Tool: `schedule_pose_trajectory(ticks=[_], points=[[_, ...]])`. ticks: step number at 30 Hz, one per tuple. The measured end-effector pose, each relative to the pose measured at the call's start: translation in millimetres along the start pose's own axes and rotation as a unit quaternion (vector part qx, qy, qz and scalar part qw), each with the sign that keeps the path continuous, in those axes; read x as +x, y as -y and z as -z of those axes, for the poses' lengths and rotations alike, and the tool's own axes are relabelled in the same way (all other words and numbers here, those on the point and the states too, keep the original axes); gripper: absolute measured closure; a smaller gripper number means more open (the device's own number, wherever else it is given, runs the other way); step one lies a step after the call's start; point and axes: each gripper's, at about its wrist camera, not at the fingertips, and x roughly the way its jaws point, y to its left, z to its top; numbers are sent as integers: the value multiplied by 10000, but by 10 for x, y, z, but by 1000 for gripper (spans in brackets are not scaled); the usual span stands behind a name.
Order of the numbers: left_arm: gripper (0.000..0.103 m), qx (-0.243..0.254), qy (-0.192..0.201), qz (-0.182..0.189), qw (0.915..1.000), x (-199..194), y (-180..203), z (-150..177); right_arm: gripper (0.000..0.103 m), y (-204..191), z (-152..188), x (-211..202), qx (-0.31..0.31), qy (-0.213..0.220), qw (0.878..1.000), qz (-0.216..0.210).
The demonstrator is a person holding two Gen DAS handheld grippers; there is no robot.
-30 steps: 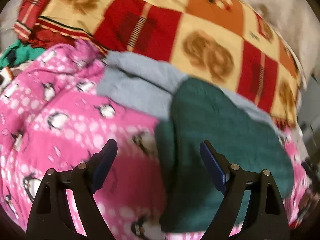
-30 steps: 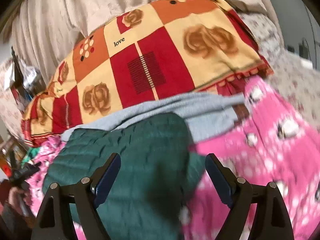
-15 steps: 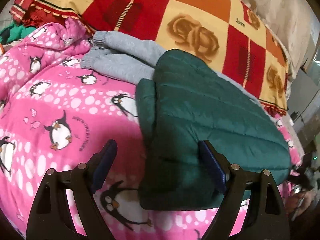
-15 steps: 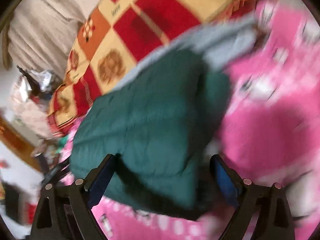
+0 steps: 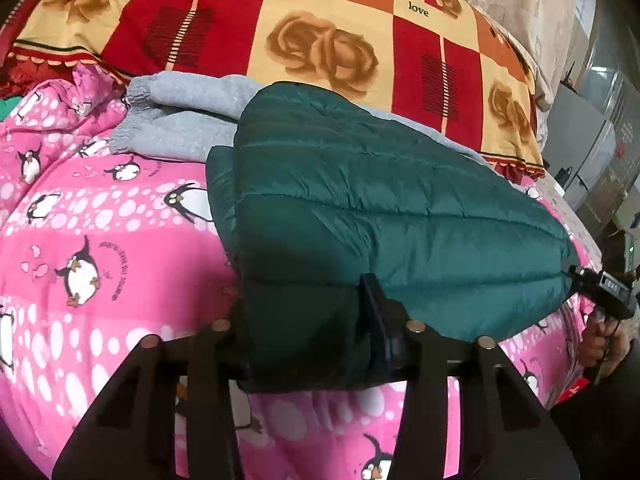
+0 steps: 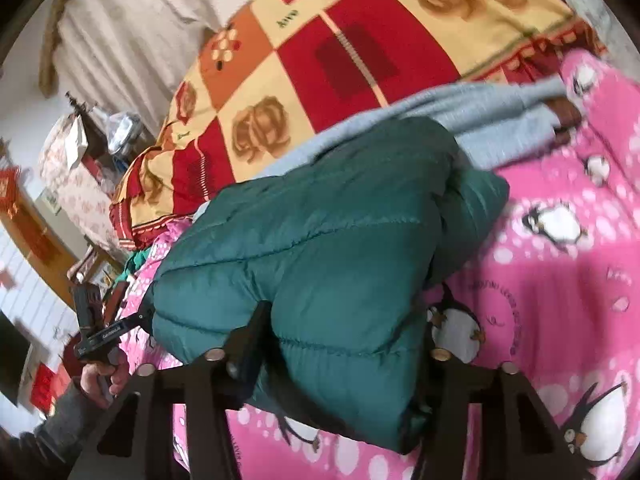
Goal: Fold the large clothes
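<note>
A folded dark green quilted jacket (image 5: pixel 360 208) lies on the pink penguin blanket (image 5: pixel 92 248), also in the right wrist view (image 6: pixel 320 248). My left gripper (image 5: pixel 304 320) is shut on the jacket's near left corner, the padded fabric bulging between its fingers. My right gripper (image 6: pixel 344 332) is shut on the jacket's opposite end, its fingers pressed into the thick fold. Each gripper shows in the other's view: the right one (image 5: pixel 604 292) at the jacket's far right end, the left one (image 6: pixel 100 328) at its far left end.
Grey sweatpants (image 5: pixel 180 120) lie under and behind the jacket. A red, orange and cream patchwork quilt (image 5: pixel 320 32) is piled behind them. Furniture and clutter (image 6: pixel 80 140) stand beyond the bed's end.
Both grippers moved in and closed on the jacket's two ends; a second ago both were open above it.
</note>
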Motion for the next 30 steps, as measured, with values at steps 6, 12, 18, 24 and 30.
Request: schedule_pose_trajectory(ticks=[6, 12, 18, 24, 30], points=[[67, 48, 76, 5, 10000, -148, 69, 119, 58, -113, -2, -149, -152, 48, 9998, -82], [67, 84, 90, 150, 9998, -306, 213, 279, 58, -105, 54, -350, -82, 102, 9999, -91], [67, 232, 59, 278, 9993, -440, 414, 489, 58, -8, 86, -502, 118, 166, 9998, -62], [67, 243, 43, 231, 9994, -470, 499, 612, 45, 161, 177, -450, 394, -92, 9991, 117], [62, 28, 62, 115, 9999, -475, 477, 618, 33, 225, 219, -551, 926, -1, 9953, 292]])
